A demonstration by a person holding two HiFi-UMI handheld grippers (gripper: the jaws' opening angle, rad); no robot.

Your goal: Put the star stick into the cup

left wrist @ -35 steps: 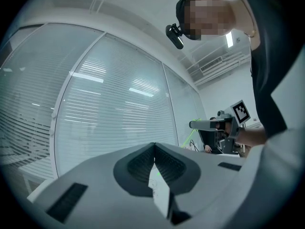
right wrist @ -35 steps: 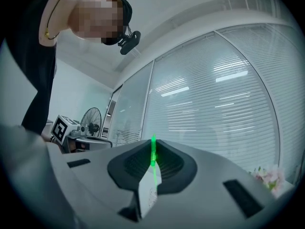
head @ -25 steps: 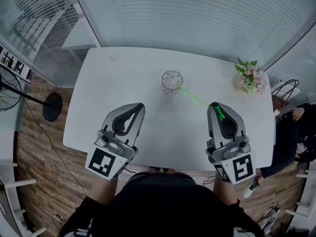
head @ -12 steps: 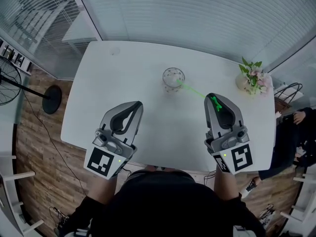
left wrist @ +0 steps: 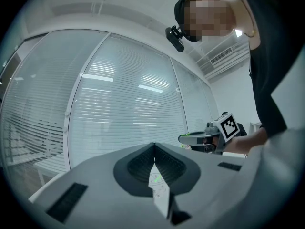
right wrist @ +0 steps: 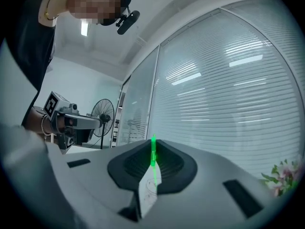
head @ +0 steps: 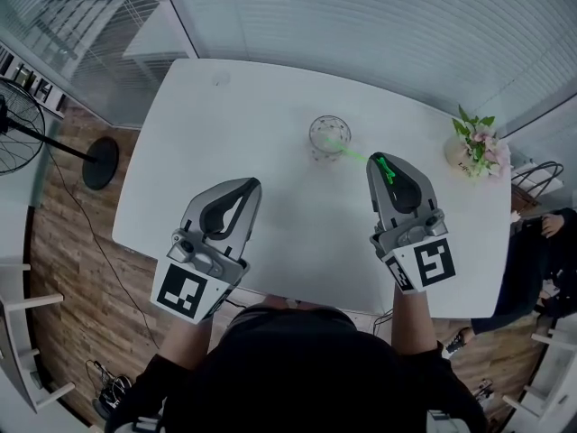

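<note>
Looking down in the head view, we find both tools over the near half of the white table, the left gripper toward the near left corner and the right gripper toward the right edge. In its own view the left gripper's jaws are pressed together at the tips, with nothing between them. The right gripper's jaws are clamped on the green star stick, which shows thin and bright between the dark pads in the right gripper view. From that grip we follow the stick slanting left and away to the clear cup, which stands upright between the table's middle and its far edge. The stick's far end lies at the cup's mouth, though we cannot tell whether it is inside. Beyond, pink flowers sit by the far right corner
</note>
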